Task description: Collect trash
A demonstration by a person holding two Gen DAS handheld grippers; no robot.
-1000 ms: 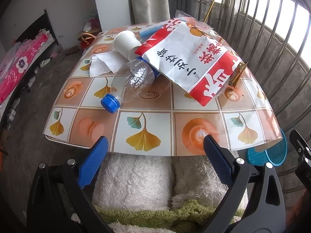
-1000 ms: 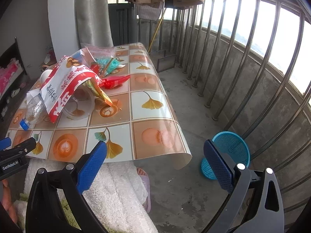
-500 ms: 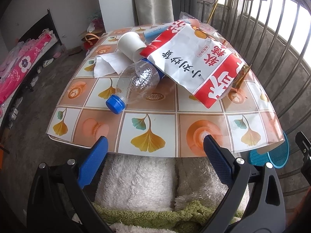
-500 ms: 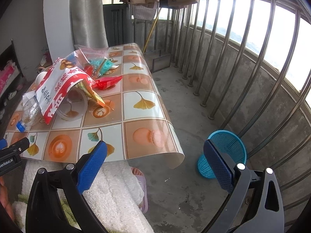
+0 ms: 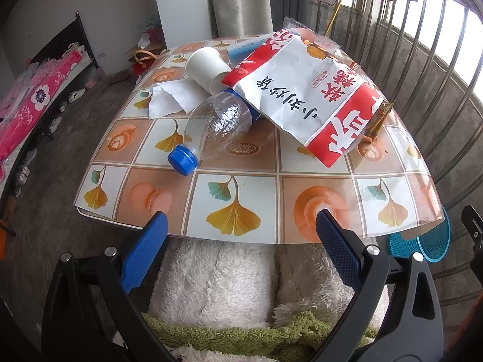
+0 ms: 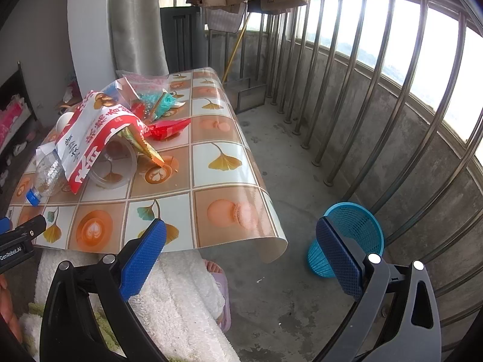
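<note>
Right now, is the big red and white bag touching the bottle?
Touching. In the left wrist view the red and white bag lies over the bottle, covering its far end.

left tool (image 5: 240,238) nearer the table (image 5: 241,187), right tool (image 6: 240,242) swung rightward
</note>
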